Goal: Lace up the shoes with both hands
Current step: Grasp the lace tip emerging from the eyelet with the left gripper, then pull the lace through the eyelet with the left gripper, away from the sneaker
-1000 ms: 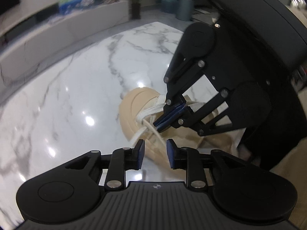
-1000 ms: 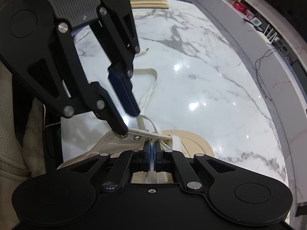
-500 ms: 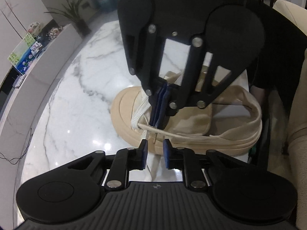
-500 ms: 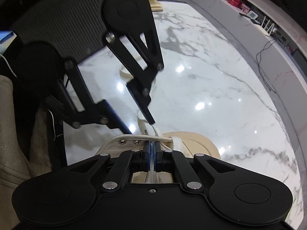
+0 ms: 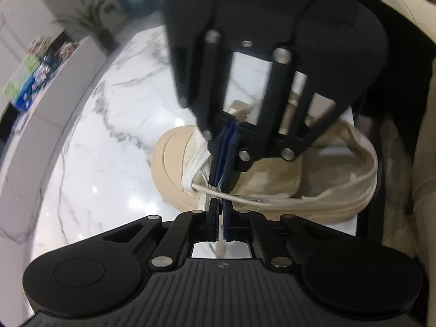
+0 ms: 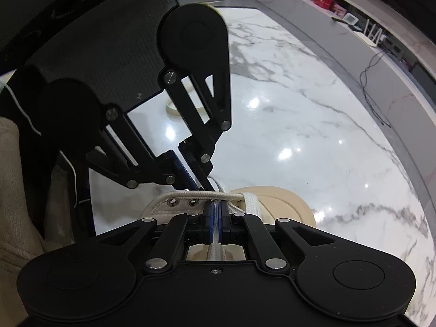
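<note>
1. One beige shoe (image 5: 272, 179) lies on the white marble counter (image 5: 103, 141), close to the counter's near edge, its rounded toe pointing out over the slab.
2. One white lace (image 5: 194, 163) is threaded across the toe end; three metal eyelets (image 6: 193, 202) show along the shoe's upper rim in the right wrist view.
3. Two grippers meet nose to nose over the eyelet row. The left gripper (image 5: 220, 209) has its jaws together, pinching a strand of the lace. The right gripper (image 6: 215, 219) has its jaws clamped on the lace as well, flat white strands running back between its blue pads (image 6: 208, 222).
4. One second shoe (image 6: 185, 106) sits farther back on the counter, partly hidden behind the left gripper's linkage.
5. Bare marble spreads wide beyond the toe, out to the counter's curved far edge; a grey ledge (image 6: 354, 62) with small clutter follows that curve. The near edge is crowded by both tools.
</note>
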### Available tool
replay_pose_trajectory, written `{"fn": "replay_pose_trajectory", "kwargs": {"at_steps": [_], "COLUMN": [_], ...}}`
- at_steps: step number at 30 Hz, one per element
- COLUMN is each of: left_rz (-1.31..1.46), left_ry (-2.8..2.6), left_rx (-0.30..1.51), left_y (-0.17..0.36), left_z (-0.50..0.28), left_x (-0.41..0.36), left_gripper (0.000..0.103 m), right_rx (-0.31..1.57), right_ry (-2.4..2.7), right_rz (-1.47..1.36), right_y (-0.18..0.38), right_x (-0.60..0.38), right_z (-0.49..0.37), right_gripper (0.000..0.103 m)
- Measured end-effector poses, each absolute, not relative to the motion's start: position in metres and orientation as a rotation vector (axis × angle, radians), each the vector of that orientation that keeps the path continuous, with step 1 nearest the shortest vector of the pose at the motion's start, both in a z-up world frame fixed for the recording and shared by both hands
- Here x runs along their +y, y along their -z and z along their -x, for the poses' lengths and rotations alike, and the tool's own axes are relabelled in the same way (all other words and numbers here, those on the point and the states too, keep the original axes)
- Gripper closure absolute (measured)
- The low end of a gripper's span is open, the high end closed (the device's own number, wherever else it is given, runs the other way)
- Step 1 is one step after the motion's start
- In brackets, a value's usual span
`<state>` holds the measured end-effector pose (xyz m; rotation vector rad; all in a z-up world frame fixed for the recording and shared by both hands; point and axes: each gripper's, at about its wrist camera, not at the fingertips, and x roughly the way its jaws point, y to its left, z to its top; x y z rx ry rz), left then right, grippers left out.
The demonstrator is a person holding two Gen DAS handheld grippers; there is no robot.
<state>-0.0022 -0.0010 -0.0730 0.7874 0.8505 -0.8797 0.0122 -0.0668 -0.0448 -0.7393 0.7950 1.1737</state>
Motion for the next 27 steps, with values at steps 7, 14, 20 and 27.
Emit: {"fn": "replay_pose_trajectory", "kwargs": {"at_steps": [7, 14, 20, 27], "left_rz": [-0.699, -0.657, -0.644, -0.647], "left_ry": [0.807, 0.711, 0.561, 0.390], "left_rx": [0.887, 0.887, 0.886, 0.881], "left_y": [0.068, 0.040, 0.013, -0.015], "left_z": [0.002, 0.008, 0.017, 0.031], "left_x": [0.004, 0.021, 0.047, 0.078], "left_gripper": [0.101, 0.101, 0.101, 0.101], "right_rx": [0.771, 0.798, 0.817, 0.820], "right_ry": [-1.066, -0.919, -0.832, -0.773], "right_rz": [0.661, 0.522, 0.402, 0.360], "right_y": [0.032, 0.021, 0.016, 0.018], "right_x": [-0.084, -0.119, -0.138, -0.150], "right_z": [0.002, 0.023, 0.032, 0.040], "right_gripper": [0.089, 0.077, 0.077, 0.077]}}
